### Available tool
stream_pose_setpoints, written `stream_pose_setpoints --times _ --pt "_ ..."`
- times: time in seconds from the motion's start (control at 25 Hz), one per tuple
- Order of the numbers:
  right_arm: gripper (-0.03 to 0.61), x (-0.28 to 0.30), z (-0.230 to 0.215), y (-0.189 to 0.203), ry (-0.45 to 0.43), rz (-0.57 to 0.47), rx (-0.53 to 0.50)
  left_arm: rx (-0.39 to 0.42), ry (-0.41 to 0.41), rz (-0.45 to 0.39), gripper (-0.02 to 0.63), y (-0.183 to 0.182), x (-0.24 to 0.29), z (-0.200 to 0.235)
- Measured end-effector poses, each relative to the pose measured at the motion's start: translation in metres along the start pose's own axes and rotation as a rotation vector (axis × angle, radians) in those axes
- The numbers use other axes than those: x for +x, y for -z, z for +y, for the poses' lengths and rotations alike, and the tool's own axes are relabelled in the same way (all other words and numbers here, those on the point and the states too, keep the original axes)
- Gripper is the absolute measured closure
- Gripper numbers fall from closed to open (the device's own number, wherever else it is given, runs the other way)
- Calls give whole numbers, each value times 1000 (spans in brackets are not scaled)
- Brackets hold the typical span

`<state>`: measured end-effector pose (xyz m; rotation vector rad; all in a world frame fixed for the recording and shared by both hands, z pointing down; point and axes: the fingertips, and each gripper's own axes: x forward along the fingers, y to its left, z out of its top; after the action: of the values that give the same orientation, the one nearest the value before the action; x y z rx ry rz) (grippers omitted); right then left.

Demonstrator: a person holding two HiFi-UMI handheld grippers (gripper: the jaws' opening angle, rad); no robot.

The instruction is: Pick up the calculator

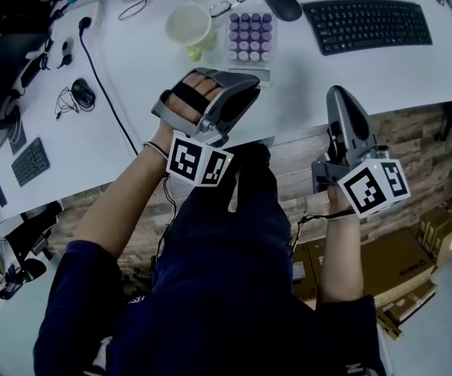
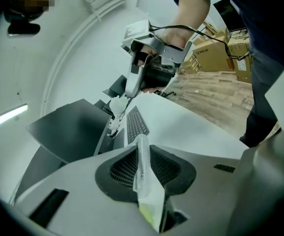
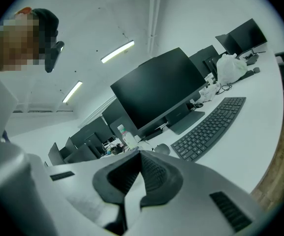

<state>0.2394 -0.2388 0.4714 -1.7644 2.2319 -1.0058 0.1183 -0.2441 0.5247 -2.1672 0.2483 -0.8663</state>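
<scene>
Calculator [image 1: 249,37] with purple keys, face up in the head view, pinched at its near end in the left gripper [image 1: 244,83]. Seen edge-on in the left gripper view as a thin pale slab squeezed between the two black pads, with the jaws clenched on it. Held over the white desk [image 1: 155,84], just right of a pale cup [image 1: 188,23], with glasses [image 1: 233,2] and a black mouse [image 1: 282,2] beyond it and a black keyboard [image 1: 367,23] off to the right. Cannot tell whether clear of the desk top or touching it. Right gripper [image 1: 341,99] well apart to the right, at the desk's edge, pads pressed together at the tips with nothing between them. Pointed toward a dark monitor [image 3: 156,87].
</scene>
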Motion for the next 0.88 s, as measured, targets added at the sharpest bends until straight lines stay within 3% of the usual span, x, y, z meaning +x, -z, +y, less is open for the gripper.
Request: stream_pose_setpoints --times 0.88 --pt "575 -51 88 -104 -50 -182 -144 90 -236 -94 520 -74 -86 117"
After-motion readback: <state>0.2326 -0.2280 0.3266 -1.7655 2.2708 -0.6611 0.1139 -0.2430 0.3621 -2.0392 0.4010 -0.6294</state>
